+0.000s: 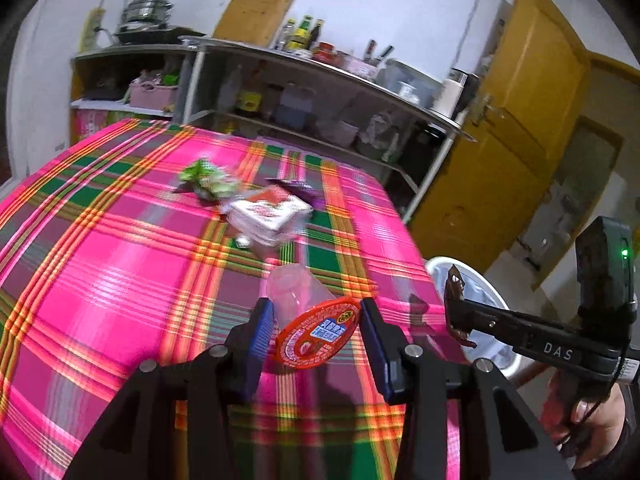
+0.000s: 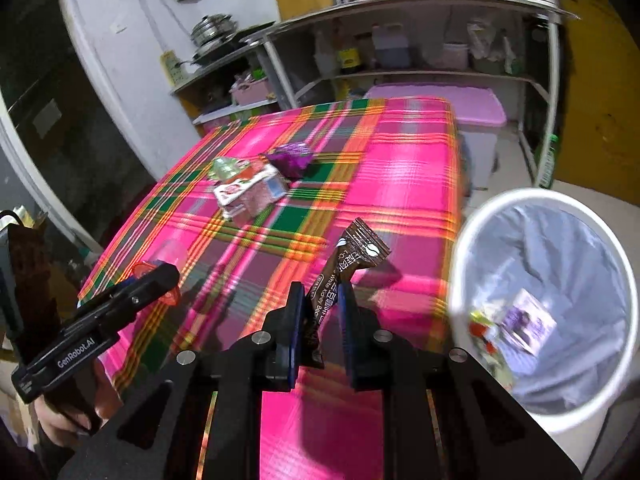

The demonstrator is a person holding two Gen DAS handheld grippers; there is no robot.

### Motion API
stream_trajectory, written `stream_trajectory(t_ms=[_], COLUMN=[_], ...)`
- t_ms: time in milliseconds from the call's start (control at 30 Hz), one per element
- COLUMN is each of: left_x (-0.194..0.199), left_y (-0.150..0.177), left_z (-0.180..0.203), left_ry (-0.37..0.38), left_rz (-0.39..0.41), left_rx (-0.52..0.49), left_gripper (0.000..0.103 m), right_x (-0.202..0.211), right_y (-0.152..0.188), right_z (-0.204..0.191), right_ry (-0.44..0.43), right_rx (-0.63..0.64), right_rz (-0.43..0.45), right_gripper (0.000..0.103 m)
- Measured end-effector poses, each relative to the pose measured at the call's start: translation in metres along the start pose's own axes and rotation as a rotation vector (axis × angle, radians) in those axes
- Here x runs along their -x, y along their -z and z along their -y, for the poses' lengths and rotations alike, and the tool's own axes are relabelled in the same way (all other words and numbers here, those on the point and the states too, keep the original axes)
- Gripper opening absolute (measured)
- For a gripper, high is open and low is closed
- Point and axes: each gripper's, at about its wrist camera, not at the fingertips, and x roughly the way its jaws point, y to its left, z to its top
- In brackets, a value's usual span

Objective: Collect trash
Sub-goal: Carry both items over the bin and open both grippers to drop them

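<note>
My left gripper (image 1: pixel 316 320) is shut on a clear plastic cup (image 1: pixel 296 292) with a red printed lid (image 1: pixel 316 338), held just above the pink plaid tablecloth (image 1: pixel 120 260). From the right wrist it shows at the left edge as the left gripper (image 2: pixel 160 280). My right gripper (image 2: pixel 320 308) is shut on a brown coffee sachet (image 2: pixel 356 252) that sticks up between the blue pads, near the table's right edge. The left wrist view also catches this right gripper (image 1: pixel 456 308). A white bin (image 2: pixel 460 264) with a pale liner stands beside the table and holds some wrappers.
A green wrapper (image 1: pixel 204 178), a red-and-white pack (image 1: pixel 272 212) and a purple wrapper (image 2: pixel 290 158) lie together mid-table. Behind stand metal shelves (image 1: pixel 320 68) with bottles and pots, a purple-lidded box (image 2: pixel 460 108) and a yellow door (image 1: pixel 520 120).
</note>
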Motion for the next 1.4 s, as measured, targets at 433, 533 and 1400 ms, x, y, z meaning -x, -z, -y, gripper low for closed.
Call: stream_trajectory(t_ms=[433,533,1400], left_x=[-0.032,-0.048,-0.161], left_y=[-0.002,-0.003,0.007], left_z=[0.102,0.125,0.195], left_ry=[0.13,0.164,0.2], left_rz=[-0.062,-0.085,-0.264], left_rx=[-0.159,-0.188,-0.27], left_gripper=[0.044,0.044,0.045], right_x=[0.055,0.061,0.043], right_y=[0.025,0.03,0.045], right_z=[0.087,0.109,0.199], right_ry=[0.062,0.075,0.189], right_rx=[-0.155,-0.186,-0.297], right_rz=[0.071,0.073,0.004], right_gripper=[0.018,0.018,0.032])
